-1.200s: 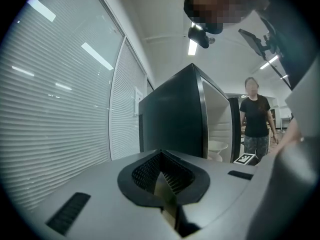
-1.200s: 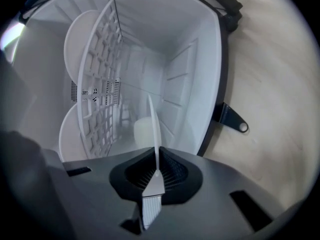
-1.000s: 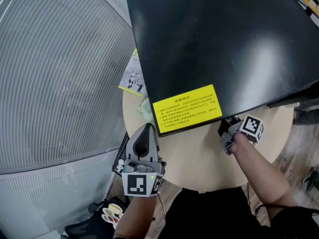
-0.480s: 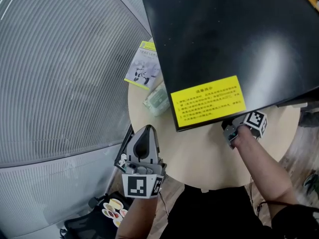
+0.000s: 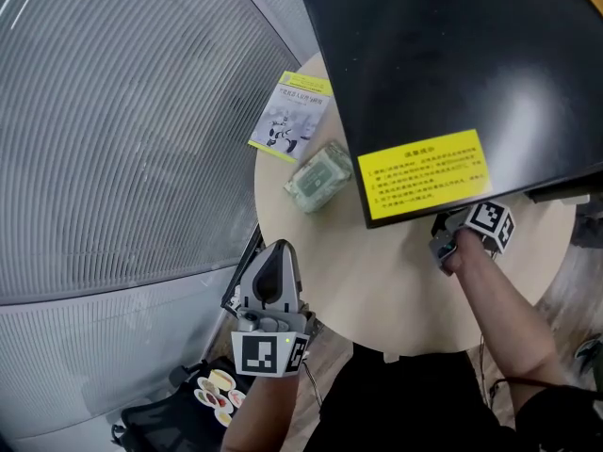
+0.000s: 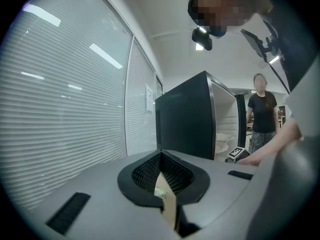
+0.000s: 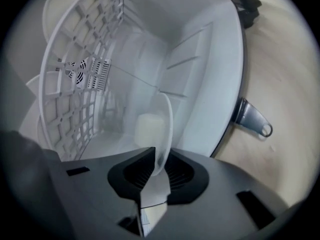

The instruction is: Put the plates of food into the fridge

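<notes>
Right claw (image 7: 153,156) pinches the rim of the white plate (image 7: 164,121), which sits inside the fridge (image 7: 200,59). Left claw (image 6: 161,159) is pressed together, empty. Plate judged rigid, glazed, slippery and breakable: grip the rim deep and set it down gently.

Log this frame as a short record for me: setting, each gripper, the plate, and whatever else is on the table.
setting: black fridge standing on a round table
left gripper: shut, empty, at the table's edge
right gripper: reaching into the fridge, shut on a white plate; its jaws have just opened slightly
plate: inside the white interior, next to the wire shelf
other items: booklet and wrapped packet on the table; yellow label on the fridge top
</notes>
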`<state>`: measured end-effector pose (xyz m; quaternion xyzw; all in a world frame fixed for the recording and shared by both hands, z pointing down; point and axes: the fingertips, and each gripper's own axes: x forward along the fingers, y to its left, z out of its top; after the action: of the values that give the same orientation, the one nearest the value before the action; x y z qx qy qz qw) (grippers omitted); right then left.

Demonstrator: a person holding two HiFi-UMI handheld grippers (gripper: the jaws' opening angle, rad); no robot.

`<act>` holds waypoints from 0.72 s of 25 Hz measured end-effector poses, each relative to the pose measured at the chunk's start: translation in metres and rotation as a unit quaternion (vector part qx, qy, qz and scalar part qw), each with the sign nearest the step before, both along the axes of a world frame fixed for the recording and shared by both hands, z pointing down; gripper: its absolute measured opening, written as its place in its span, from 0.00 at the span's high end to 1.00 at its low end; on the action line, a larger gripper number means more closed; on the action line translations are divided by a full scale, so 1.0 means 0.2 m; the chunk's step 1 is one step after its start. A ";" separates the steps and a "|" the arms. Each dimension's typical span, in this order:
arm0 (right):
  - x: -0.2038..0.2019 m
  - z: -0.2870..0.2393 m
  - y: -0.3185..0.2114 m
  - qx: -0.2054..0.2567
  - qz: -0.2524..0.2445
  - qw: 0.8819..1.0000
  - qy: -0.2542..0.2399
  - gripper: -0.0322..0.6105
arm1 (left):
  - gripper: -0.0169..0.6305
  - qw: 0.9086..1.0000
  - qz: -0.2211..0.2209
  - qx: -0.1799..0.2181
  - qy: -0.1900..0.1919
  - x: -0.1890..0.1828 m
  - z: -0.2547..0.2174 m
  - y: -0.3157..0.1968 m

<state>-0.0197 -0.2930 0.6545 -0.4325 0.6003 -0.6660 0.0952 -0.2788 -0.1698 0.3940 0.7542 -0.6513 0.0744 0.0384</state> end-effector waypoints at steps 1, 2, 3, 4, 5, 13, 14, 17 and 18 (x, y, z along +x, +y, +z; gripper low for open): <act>-0.01 -0.02 0.00 0.004 -0.007 1.000 0.010 0.88 | 0.97 1.000 0.000 0.002 -0.002 0.00 -0.01 0.00; -0.02 -0.04 0.00 0.009 -0.016 1.000 0.019 0.85 | 0.97 1.000 0.000 0.004 -0.003 0.00 -0.02 0.01; -0.03 -0.05 0.00 0.015 -0.027 0.999 0.030 0.82 | 0.97 1.000 0.000 0.006 -0.004 -0.01 -0.03 0.01; -0.03 -0.07 0.00 0.021 -0.038 0.998 0.043 0.78 | 0.97 1.000 -0.001 0.007 -0.003 -0.01 -0.03 0.01; -0.04 -0.08 -0.01 0.027 -0.049 0.997 0.058 0.74 | 0.97 1.000 -0.001 0.008 -0.003 -0.01 -0.04 0.01; 0.00 -0.10 0.02 0.045 -0.100 0.984 0.141 0.54 | 0.97 1.000 0.009 0.019 -0.004 0.05 -0.09 0.01; 0.00 -0.09 0.03 0.049 -0.112 0.980 0.156 0.54 | 0.97 1.000 0.010 0.020 -0.005 0.06 -0.10 0.01; 0.01 -0.07 0.05 0.074 -0.157 0.960 0.220 0.53 | 0.97 1.000 0.015 0.024 -0.008 0.09 -0.12 0.01; 0.01 -0.06 0.06 0.084 -0.170 0.951 0.243 0.53 | 0.97 1.000 0.016 0.025 -0.009 0.09 -0.13 0.01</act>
<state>-0.0175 -0.2817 0.6426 -0.4632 0.7237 -0.4942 -0.1319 -0.2598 -0.1684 0.3676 0.7646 -0.6411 0.0651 0.0122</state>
